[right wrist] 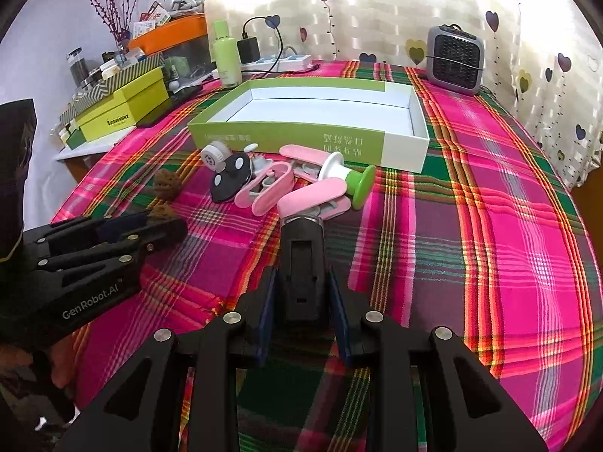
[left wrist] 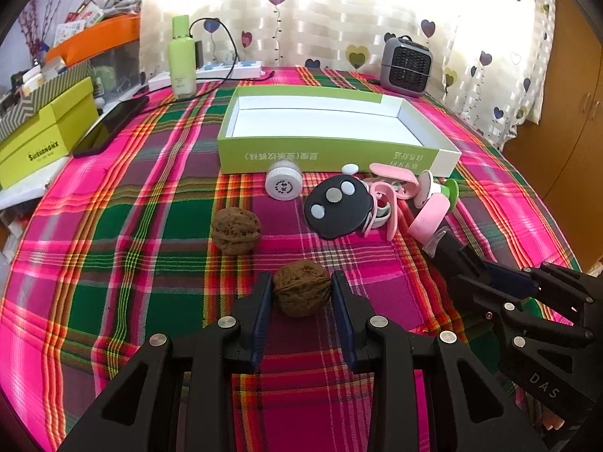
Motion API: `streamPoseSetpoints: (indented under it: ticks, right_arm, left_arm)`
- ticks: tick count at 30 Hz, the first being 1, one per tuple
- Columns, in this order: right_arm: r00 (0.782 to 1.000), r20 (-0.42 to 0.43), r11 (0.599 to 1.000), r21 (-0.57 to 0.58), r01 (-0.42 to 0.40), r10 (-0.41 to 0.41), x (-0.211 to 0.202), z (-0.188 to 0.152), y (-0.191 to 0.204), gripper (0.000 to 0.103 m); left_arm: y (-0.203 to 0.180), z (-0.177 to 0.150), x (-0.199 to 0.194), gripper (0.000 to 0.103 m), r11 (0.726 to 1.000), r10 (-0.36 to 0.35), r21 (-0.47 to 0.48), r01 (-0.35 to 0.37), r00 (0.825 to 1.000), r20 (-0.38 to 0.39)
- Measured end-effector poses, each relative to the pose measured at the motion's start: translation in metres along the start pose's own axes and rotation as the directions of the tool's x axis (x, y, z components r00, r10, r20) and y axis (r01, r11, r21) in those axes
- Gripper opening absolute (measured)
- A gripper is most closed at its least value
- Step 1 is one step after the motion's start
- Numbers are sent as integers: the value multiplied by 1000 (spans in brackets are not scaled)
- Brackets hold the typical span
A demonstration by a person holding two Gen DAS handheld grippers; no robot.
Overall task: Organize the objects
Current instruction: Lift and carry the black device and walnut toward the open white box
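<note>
Two grippers, each around its own item, short of the empty box.

The left gripper [left wrist: 301, 293] brackets a brown wrinkled walnut [left wrist: 301, 288] on the plaid tablecloth [left wrist: 113, 245], pads at its sides, though whether they press it I cannot tell. The right gripper [right wrist: 301, 297] is clamped on a black oblong plastic device [right wrist: 301, 263], apparently to carry it. A second walnut [left wrist: 235, 235], black round disc [left wrist: 337, 207], white jar [left wrist: 283, 184] and pink clips [left wrist: 392, 184] lie clustered just before the green-and-white shallow cardboard box [left wrist: 264, 156], likely their destination.
</note>
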State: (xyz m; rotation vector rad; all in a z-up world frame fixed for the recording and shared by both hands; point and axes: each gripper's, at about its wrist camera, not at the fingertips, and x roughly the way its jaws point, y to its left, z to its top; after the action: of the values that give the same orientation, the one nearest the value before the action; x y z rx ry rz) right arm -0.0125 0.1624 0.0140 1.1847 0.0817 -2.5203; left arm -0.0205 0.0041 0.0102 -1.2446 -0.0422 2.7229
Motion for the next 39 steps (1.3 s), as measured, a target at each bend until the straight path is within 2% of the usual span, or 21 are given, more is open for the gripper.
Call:
streamPoseSetpoints:
  ticks: [5, 19, 39]
  right_arm:
    - [1000, -2, 1000, 8, -8, 8, 2, 1, -1, 29]
    - [999, -14, 999, -22, 50, -50, 8, 7, 8, 29]
    - [1000, 20, 1000, 6, -4, 4, -3, 9, 8, 28]
  left_arm:
    - [0, 1, 0, 29, 1000, 4, -8, -4, 1000, -4]
    - [1, 1, 0, 29, 1000, 11, -7, -11, 1000, -5]
    - [2, 4, -4, 29, 1000, 17, 10, -17, 1000, 16]
